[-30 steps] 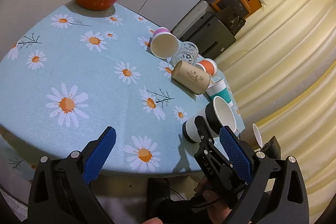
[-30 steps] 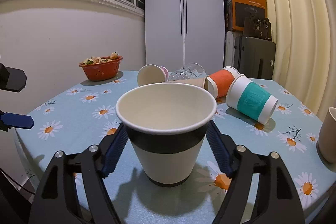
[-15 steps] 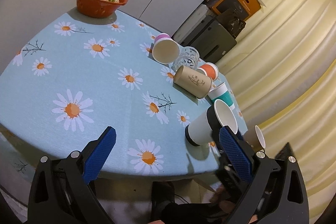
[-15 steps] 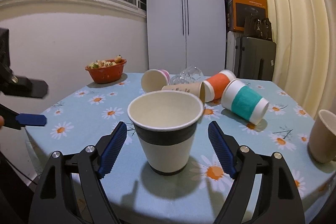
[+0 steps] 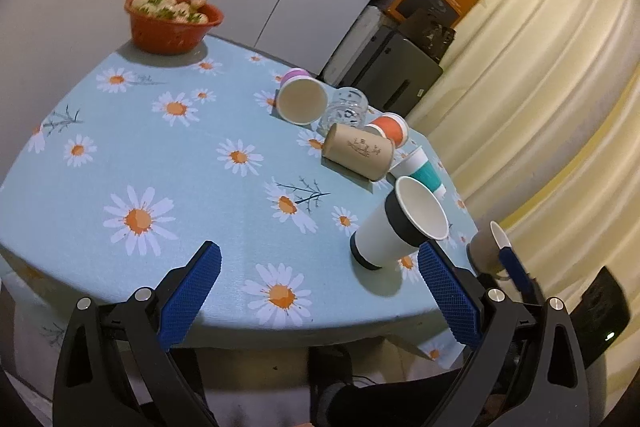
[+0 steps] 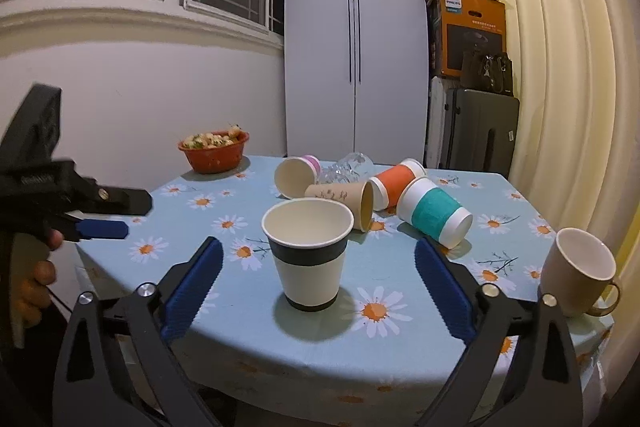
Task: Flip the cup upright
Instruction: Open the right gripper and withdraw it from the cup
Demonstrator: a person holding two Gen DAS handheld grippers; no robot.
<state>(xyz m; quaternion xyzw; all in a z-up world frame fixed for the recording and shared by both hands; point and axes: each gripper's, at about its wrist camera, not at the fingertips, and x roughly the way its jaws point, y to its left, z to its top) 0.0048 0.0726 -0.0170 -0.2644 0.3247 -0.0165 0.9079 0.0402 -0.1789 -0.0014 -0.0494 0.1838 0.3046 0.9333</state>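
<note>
On the table [image 6: 500, 203], black-banded cup [image 6: 307, 253] upright, right gripper [image 6: 316, 291] wide, left gripper [image 5: 316, 291] wide, mug handle [image 6: 608, 301] only in right view.

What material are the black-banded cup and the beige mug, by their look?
Black-banded cup: probably paper, matte, with a thin rolled rim and a printed band. Beige mug: likely glazed ceramic, judging by its thick wall, loop handle and slight sheen.

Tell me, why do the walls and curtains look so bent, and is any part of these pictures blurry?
Both views are fisheye: the cupboard and curtains bow near the edges, with dark corners. In the right wrist view the left gripper looks smeared, and the black-banded paper cup is sharp, with a soft shadow at its base. In the left wrist view the red bowl is slightly soft.
</note>
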